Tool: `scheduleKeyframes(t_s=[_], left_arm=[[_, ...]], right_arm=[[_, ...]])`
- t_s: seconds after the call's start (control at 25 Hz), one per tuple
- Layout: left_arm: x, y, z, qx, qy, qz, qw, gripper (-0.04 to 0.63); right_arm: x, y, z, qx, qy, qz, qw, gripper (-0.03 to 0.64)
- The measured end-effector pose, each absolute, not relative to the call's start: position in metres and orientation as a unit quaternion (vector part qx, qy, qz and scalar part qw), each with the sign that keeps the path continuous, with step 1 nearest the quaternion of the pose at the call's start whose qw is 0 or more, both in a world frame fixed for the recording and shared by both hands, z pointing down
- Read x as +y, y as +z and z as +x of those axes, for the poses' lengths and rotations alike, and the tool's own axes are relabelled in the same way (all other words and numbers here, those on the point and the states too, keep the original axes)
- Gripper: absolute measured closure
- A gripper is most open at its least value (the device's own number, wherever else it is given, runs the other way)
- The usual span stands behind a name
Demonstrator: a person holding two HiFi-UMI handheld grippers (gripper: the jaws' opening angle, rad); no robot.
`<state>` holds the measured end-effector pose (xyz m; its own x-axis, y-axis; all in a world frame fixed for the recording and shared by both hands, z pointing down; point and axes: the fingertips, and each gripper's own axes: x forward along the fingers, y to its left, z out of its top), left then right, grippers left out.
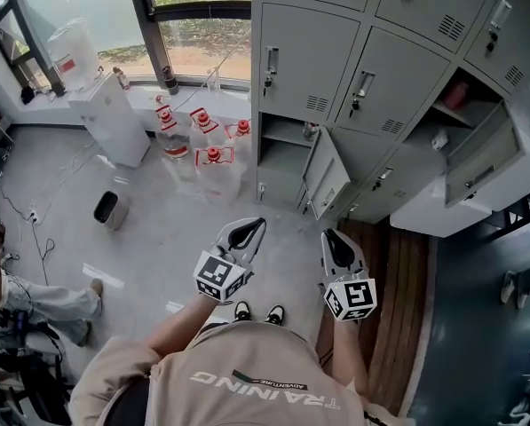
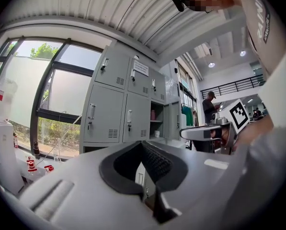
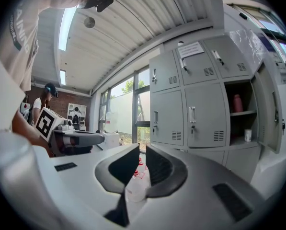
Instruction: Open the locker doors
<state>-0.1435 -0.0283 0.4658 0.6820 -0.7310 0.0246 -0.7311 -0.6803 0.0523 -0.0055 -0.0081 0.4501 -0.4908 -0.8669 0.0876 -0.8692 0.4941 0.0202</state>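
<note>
- The left tool (image 1: pixel 256 227) is pinched together and empty. The right tool (image 1: pixel 333 240) is narrowly parted and empty. Both hang over the floor (image 1: pixel 158 238).
- The lockers (image 1: pixel 384 82) stand well beyond; several doors hang open.
- This looks like the approach: next, widen one tool and reach a closed door's handle (image 1: pixel 272 60).

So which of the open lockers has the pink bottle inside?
The middle-row locker, just right of that row's two closed doors; the pink bottle stands on its upper shelf. The open bottom-left locker shows no pink bottle.
</note>
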Motion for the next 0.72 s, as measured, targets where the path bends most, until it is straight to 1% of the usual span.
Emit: scheduleKeyframes(t_s=[0.28, 0.72], left_arm=[[-0.026, 0.46, -0.144, -0.389, -0.001, 0.921, 0.021, 0.588], [-0.018, 0.449, -0.143, -0.383, -0.017, 0.924, 0.017, 0.588]], right_arm=[[-0.002, 0.45, -0.002, -0.858, 0.008, 0.511, 0.055, 0.589], [0.004, 0.444, 0.001, -0.853, 0.002, 0.519, 0.054, 0.589]])
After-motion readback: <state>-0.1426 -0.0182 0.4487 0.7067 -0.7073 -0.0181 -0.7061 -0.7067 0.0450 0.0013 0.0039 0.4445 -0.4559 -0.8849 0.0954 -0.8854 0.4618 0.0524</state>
